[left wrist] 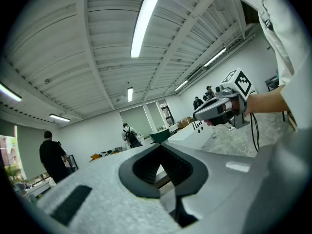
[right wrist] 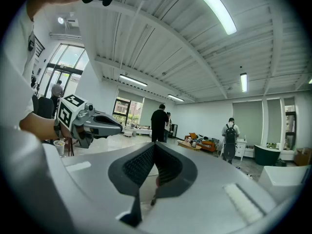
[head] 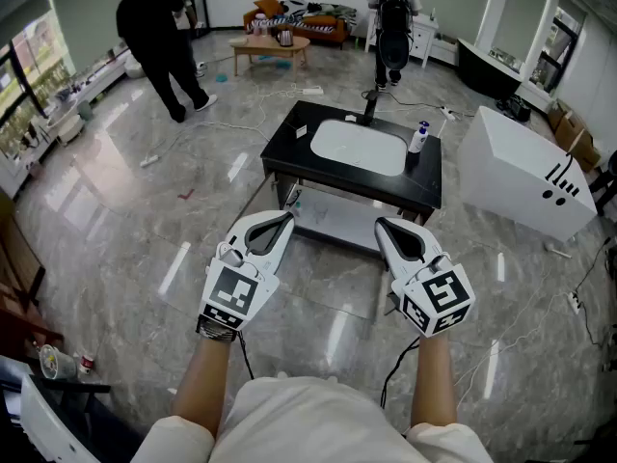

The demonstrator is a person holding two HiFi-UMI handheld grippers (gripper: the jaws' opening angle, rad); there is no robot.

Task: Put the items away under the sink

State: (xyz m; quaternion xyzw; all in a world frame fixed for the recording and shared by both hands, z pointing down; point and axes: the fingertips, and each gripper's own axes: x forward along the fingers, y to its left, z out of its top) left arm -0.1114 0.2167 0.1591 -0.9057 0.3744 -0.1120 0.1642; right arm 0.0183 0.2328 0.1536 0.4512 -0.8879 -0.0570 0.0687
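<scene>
Left gripper (head: 281, 220): fingers sitting fully closed, holding nothing, pointing level toward the sink. Right gripper (head: 388, 228): fingers meeting at the tips, likewise carrying nothing. Bottle (head: 417, 138): standing upright on the black tabletop (head: 289, 143), just beside the white basin (head: 357, 148), well apart from both grippers. Shelf (head: 333, 225): lying under the sink. Step: approaching, nothing picked up yet. Next move probably calling for stepping closer, opening the right fingers and closing them round the bottle

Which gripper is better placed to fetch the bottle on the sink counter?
Right, probably. The bottle stands at the right of the sink counter, roughly ahead of the right gripper; the left gripper is further across. Both are shut, well short of it.
</scene>
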